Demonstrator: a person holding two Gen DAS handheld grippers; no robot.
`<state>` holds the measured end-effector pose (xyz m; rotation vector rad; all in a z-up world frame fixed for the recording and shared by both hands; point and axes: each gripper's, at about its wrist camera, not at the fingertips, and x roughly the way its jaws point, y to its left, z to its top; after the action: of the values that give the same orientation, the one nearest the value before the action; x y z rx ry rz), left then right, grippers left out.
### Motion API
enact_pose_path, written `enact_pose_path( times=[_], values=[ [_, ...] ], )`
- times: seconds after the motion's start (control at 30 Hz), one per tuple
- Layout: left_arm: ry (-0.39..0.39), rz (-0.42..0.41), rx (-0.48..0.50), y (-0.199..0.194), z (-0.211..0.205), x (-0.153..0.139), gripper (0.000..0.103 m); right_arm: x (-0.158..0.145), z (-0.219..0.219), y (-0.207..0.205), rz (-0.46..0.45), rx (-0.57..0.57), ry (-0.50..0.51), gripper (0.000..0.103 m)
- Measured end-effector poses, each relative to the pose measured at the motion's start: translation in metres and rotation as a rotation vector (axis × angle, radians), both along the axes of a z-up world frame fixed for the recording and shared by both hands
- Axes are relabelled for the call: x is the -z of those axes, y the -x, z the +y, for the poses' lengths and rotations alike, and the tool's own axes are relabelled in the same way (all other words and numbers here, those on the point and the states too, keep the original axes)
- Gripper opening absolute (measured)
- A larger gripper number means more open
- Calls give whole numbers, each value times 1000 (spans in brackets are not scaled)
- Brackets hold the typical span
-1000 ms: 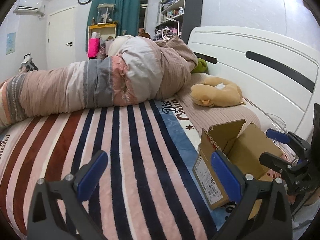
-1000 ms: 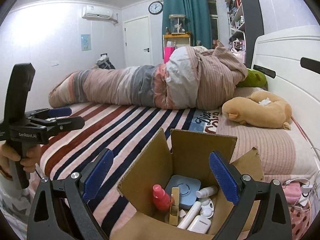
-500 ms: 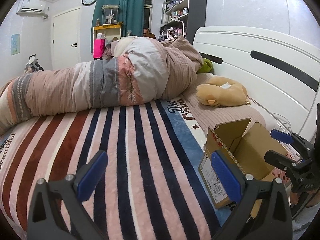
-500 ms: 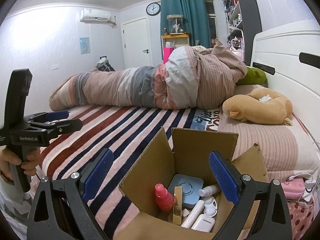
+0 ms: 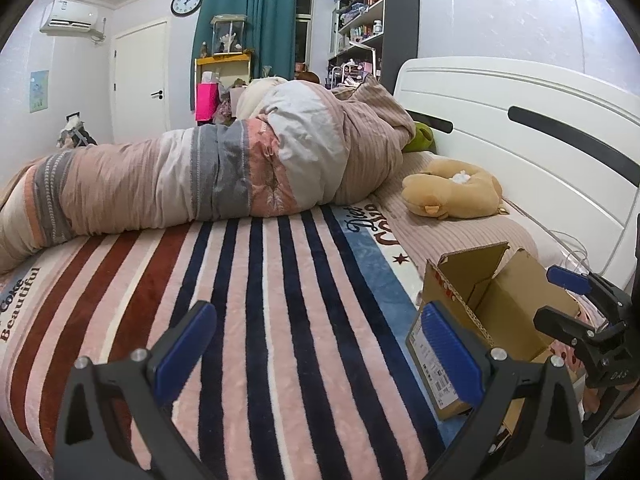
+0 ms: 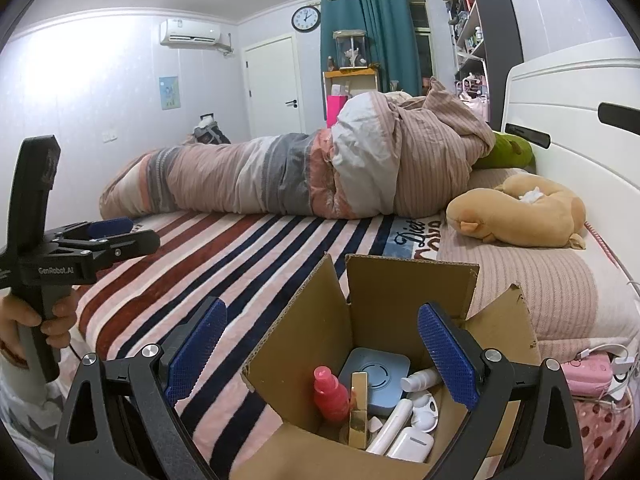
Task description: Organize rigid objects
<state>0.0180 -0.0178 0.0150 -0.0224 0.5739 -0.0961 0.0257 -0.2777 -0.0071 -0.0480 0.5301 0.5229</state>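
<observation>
An open cardboard box (image 6: 360,364) sits at 6 o'clock on the striped blanket (image 5: 248,320), already holding small items — a red bottle (image 6: 330,394), white earbud case (image 6: 412,442), blue square case (image 6: 376,376). Both the left gripper (image 5: 316,354) and right gripper (image 6: 320,354) are spread apart, empty — sorting seems largely done.

"GenRobot.AI" on left tongs (image 6: 120,236); "Beautiful" on blanket (image 5: 280,320).
</observation>
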Motion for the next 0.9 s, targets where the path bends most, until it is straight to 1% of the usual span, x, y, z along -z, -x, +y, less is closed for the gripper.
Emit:
enact_pose_path(
  times=[0.4,0.9],
  values=[
    [6,-11,-9,2,5,-3,102,1,4,3,2,3,-3,96],
    [-7,-11,-20,3,6,-1,102,2,7,4,7,5,-6,96]
  ],
)
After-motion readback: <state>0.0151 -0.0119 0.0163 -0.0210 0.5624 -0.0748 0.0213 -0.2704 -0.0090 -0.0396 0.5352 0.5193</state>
